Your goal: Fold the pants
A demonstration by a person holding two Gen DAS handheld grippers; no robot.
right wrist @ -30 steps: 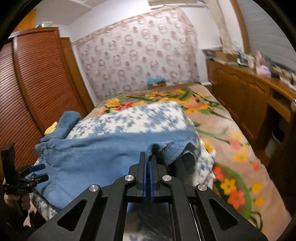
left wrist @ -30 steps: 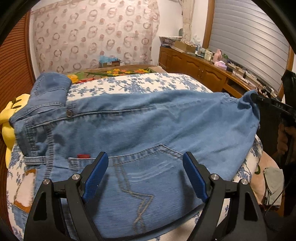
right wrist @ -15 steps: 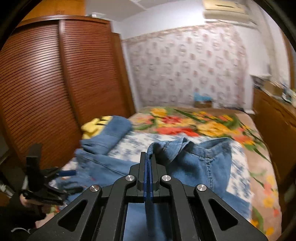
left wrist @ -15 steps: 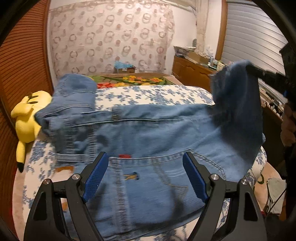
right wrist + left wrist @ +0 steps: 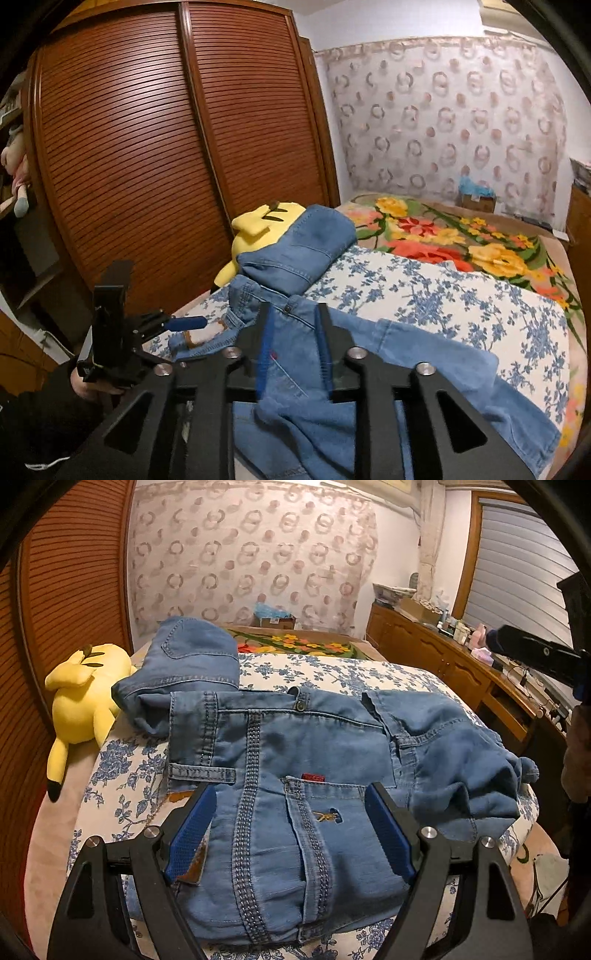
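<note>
Blue jeans [image 5: 295, 746] lie across a white bedsheet with blue flowers [image 5: 332, 672]; the waistband is at the left and a back pocket faces up. My left gripper [image 5: 290, 788] hovers open just above the seat, its blue pads wide apart and empty. A leg end lies crumpled [image 5: 465, 775] on the right part of the jeans. My right gripper [image 5: 293, 347] hangs above that heap [image 5: 288, 413] with its jaws opening and its pads not touching the cloth. It also shows in the left wrist view, as the right gripper [image 5: 495, 638] at the upper right. The left gripper [image 5: 184, 321] appears at the bed's left edge.
A yellow plush toy [image 5: 81, 698] lies at the bed's far left beside a bunched denim piece [image 5: 192, 657]. A louvred wooden wardrobe [image 5: 147, 147] stands close on that side. A flowered blanket [image 5: 443, 236] covers the far bed, and a cluttered wooden dresser [image 5: 443, 664] runs along the right.
My right gripper carried the leg end from the bed's right side over toward the waist, then parted its jaws and dropped it there in a heap. My left gripper shifted sideways over the seat, still open.
</note>
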